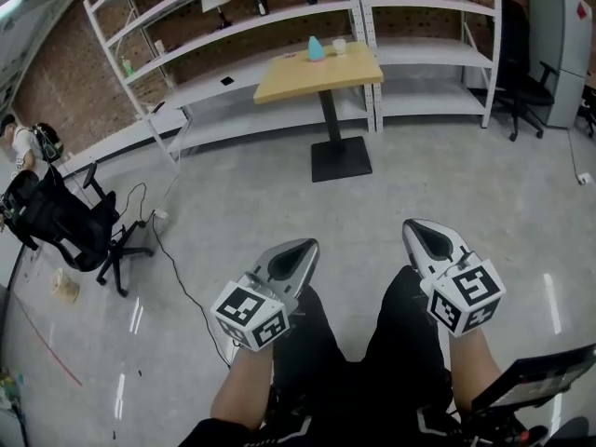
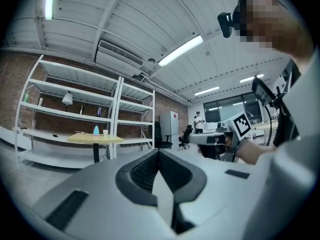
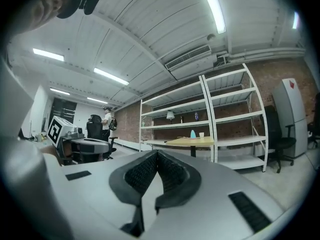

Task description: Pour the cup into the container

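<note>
Grey left tongs [image 1: 300, 250] and right tongs [image 1: 424, 231], both closed and empty, are pointing level side by side as I am facing the distant table [image 1: 289, 80].

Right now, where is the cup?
The cup stands on the far table, top centre of the head view, just right of the blue container, before the shelves.

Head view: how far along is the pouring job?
Nothing looks done: the cup and blue container stand on the far table. In hand: nothing; left gripper and right gripper are shut, empty. Left: approach, grasp the cup, pour.
</note>
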A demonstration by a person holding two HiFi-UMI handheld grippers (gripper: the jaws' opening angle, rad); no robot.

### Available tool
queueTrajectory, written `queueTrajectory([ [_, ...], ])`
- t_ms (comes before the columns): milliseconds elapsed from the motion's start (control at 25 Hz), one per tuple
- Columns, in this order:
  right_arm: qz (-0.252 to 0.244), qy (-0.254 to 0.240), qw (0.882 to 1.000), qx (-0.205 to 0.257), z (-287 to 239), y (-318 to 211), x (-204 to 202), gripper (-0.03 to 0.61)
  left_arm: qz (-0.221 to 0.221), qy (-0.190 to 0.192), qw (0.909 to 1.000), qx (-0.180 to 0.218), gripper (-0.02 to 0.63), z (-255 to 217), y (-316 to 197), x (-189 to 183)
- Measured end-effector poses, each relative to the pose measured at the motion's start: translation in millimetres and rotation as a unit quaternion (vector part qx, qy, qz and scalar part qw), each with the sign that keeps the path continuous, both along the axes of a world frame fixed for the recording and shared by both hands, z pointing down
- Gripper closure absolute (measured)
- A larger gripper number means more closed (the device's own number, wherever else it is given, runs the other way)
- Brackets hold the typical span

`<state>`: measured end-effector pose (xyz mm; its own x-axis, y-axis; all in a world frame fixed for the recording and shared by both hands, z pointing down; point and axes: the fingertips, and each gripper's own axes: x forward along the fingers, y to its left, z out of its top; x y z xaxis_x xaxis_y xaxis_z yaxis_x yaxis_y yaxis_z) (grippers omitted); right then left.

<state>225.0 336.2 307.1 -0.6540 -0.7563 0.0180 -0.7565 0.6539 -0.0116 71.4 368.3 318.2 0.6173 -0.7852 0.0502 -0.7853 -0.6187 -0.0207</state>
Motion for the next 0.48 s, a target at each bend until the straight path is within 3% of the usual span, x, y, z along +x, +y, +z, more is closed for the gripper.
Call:
queueTrajectory([
  [240, 0.013, -0.002, 1.0, 0.01, -12, -68, 11, 0.578, 0.009, -0.003, 0.9999, 0.014, 0.612, -17, -69, 5],
  [480, 0.02, 0.001, 1.0, 0.003, -2, -154, -12, 0.577, 0.007, -0.005, 1.0, 0.003, 0.612, 1, -148, -25],
])
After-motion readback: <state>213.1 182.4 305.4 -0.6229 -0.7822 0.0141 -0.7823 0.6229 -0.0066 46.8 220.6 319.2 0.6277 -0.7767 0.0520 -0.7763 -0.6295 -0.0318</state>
